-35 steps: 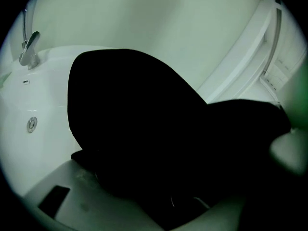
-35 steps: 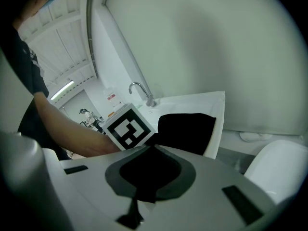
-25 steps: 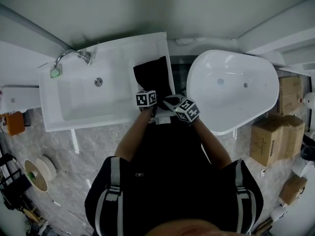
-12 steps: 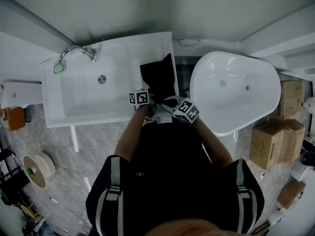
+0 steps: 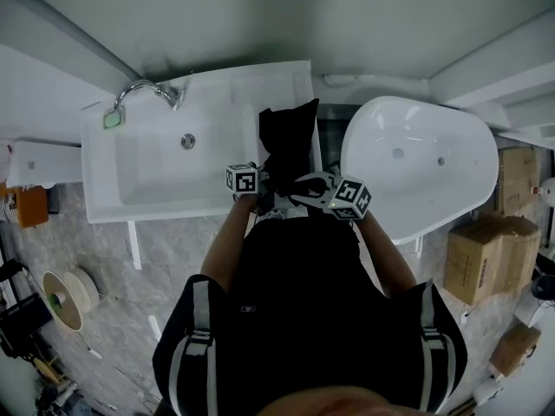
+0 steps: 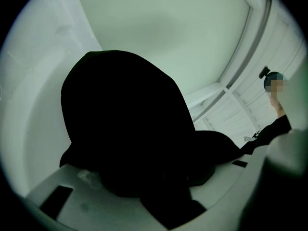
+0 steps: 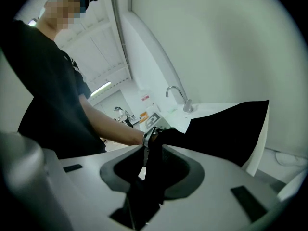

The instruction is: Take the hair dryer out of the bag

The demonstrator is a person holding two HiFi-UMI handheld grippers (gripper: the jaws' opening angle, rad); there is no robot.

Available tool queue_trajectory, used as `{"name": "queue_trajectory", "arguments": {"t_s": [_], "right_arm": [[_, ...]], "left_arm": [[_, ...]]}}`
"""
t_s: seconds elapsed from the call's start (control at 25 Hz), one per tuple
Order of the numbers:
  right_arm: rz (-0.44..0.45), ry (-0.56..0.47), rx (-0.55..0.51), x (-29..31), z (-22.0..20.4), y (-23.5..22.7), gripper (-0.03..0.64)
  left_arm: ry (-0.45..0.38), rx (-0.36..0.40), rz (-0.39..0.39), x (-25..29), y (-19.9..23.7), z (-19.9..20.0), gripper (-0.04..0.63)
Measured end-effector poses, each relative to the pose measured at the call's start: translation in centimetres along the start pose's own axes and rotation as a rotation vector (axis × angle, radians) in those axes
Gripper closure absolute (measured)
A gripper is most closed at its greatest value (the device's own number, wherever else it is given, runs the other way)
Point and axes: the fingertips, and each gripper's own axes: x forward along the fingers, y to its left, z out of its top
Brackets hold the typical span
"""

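While left tongs (image 5: 262,187) grip the bag (image 5: 289,137), right tongs (image 7: 153,146) are opening around it.

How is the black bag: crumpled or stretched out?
Stretched out: black bag spans from the right gripper, jaws opening with fabric between, along the sink.

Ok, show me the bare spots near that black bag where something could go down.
Free: the sink basin, between the faucet and the black bag; also the bowl of the bathtub, right of the bag. Crowded: the sink's right ledge, under the bag.
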Motion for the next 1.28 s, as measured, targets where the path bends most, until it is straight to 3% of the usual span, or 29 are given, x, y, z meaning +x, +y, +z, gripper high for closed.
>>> {"name": "queue_trajectory", "arguments": {"t_s": [0.16, 0.32, 0.48, 0.6, 0.76, 0.88, 1.04, 1.2, 1.28], "right_arm": [[-0.04, -0.077, -0.011, -2.1, 2.4, -1.1, 0.446], [-0.215, -0.125, -0.031, -4.8, 4.2, -5.0, 0.448], [-0.392, -0.134, -0.083, -6.9, 5.9, -8.2, 0.433], [-0.449, -0.223, -0.004, -8.5, 7.4, -10.1, 0.402], [-0.407, -0.384, 0.223, -8.9, 8.8, -11.4, 0.373], [-0.318, -0.431, 0.314, -7.3, 9.4, -10.9, 0.338], [-0.176, -0.457, 0.374, -5.1, 10.3, -9.0, 0.35], [-0.138, -0.44, 0.362, -4.2, 10.6, -7.6, 0.517], [-0.156, -0.418, 0.332, -4.0, 10.5, -7.4, 0.541]], "left_arm": [[-0.005, 0.02, -0.082, -1.0, -1.8, 0.3, 0.396], [-0.008, 0.05, -0.144, -1.9, -4.1, 0.1, 0.396], [0.005, 0.097, -0.153, -3.2, -6.1, -0.4, 0.396], [0.009, 0.124, -0.155, -4.2, -7.2, -0.7, 0.396], [0.023, 0.144, -0.169, -5.6, -8.6, -1.3, 0.396], [0.052, 0.155, -0.188, -6.5, -9.2, -2.5, 0.396], [0.088, 0.158, -0.215, -7.3, -10.1, -3.8, 0.396], [0.086, 0.153, -0.215, -8.3, -10.2, -4.3, 0.396], [0.084, 0.152, -0.216, -8.7, -10.3, -4.4, 0.396]]}}
